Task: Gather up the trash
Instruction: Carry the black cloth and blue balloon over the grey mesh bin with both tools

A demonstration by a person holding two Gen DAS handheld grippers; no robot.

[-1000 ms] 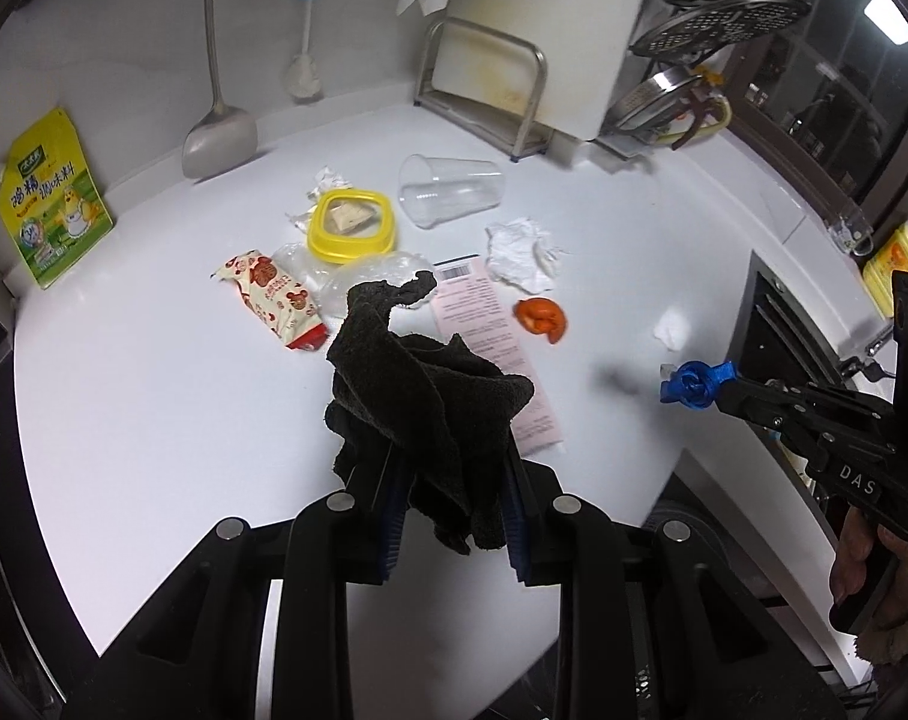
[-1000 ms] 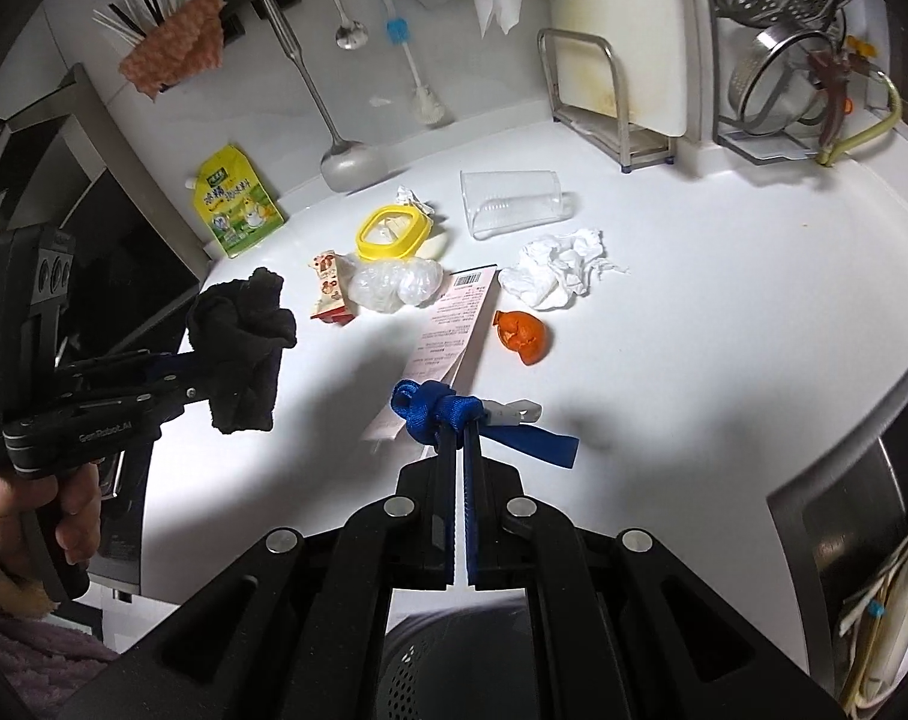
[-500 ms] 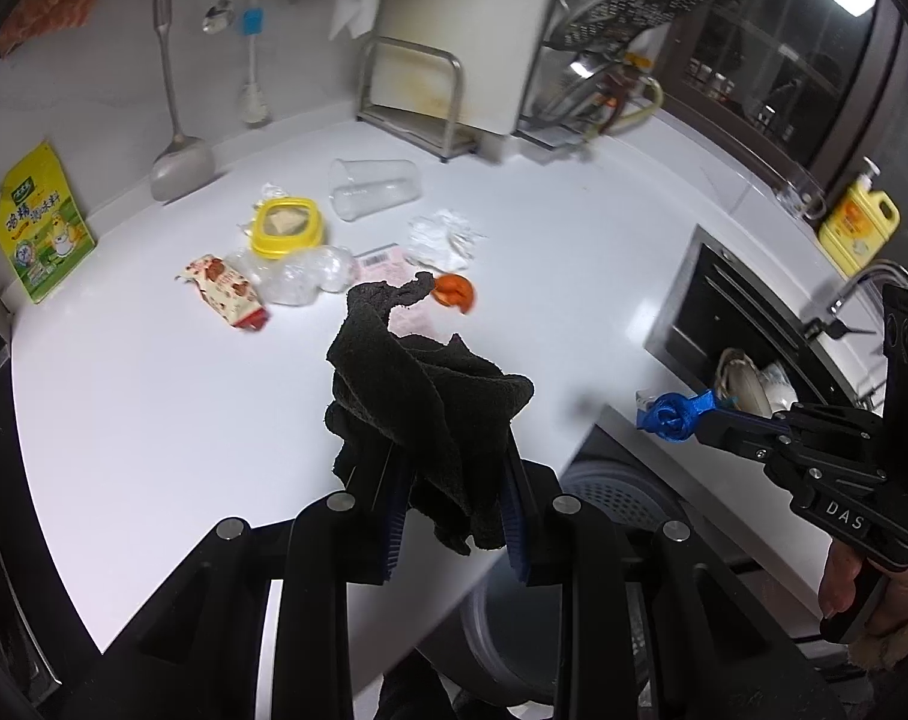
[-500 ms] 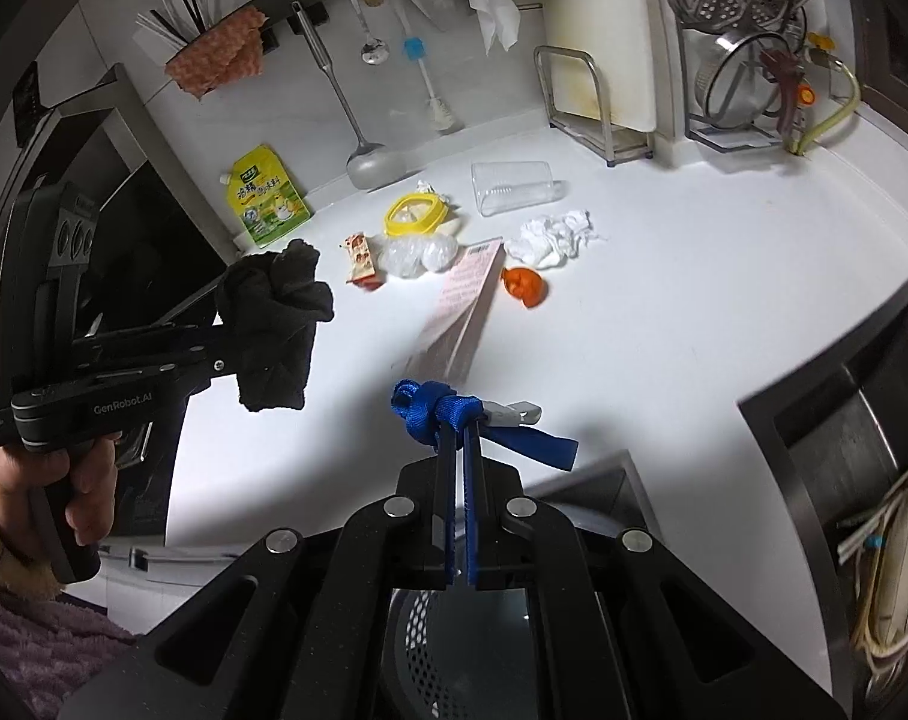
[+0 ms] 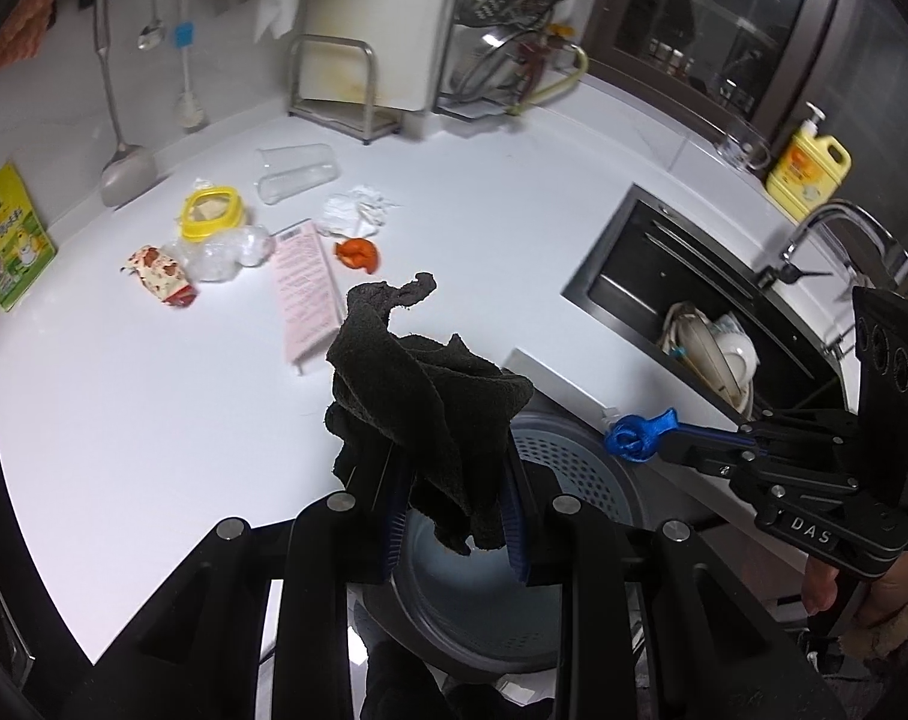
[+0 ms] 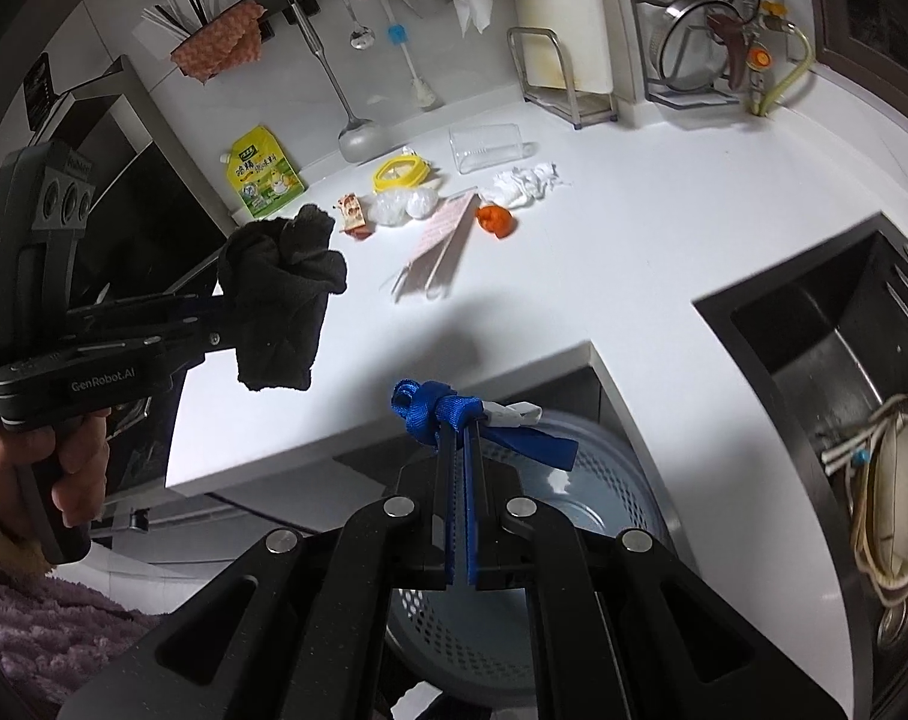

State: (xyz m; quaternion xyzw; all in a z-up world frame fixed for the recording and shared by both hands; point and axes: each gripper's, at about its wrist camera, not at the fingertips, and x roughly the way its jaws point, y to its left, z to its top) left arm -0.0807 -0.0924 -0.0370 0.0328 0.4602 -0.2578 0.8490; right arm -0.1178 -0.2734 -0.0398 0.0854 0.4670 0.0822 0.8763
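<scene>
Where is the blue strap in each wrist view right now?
Left wrist: blue strap at right of centre, pinched by the right hand-held gripper, over the bin.
Right wrist: blue strap at centre, just above the fingertips.
Shared landmark: the pink receipt on the counter.

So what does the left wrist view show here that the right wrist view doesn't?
Only the left wrist view shows the yellow dish-soap bottle and the curved chrome tap beyond the sink.

Only the right wrist view shows the orange textured cloth hung on the wall rail, and the hand holding the left tongs.

Both show the dark crumpled rag in the left tongs, the knotted blue strap in the right tongs, the grey perforated bin below, and the litter on the white counter.
</scene>
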